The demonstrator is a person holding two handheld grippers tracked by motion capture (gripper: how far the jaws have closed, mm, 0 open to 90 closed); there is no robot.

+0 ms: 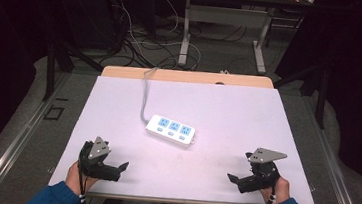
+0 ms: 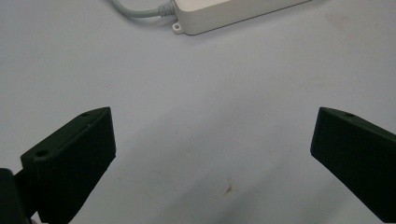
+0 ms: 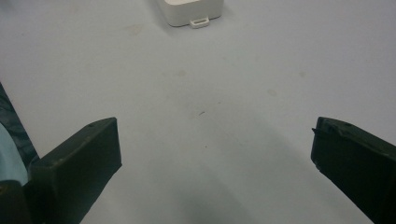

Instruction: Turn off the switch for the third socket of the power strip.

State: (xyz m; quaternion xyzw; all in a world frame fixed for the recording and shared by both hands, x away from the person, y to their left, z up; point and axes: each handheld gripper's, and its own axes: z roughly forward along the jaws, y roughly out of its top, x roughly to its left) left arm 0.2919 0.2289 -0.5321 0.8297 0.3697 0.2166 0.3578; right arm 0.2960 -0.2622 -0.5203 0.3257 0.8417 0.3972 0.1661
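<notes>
Here, a pale lilac-grey rectangular bench (image 1: 228, 111) with a light wooden far edge carries a white plastic power strip with three blue sockets (image 1: 171, 129), lying near its middle and slightly turned; the strip's grey cable (image 1: 145, 94) runs off over the far edge. The bench surface is matt, with a few faint stains visible in both gripper views. The left tool (image 1: 121, 168) rests at the near left corner, released, its black jaws spread wide with nothing between them; the right tool (image 1: 232, 179) rests at the near right corner, likewise released. Both lie well apart from the strip, each held by a hand in a blue sleeve. Beyond the bench, a grey floor (image 1: 219, 50) bears tangled black and white cables (image 1: 139, 40) and the metal legs of a second table (image 1: 185, 37); dark curtains flank the room.
</notes>
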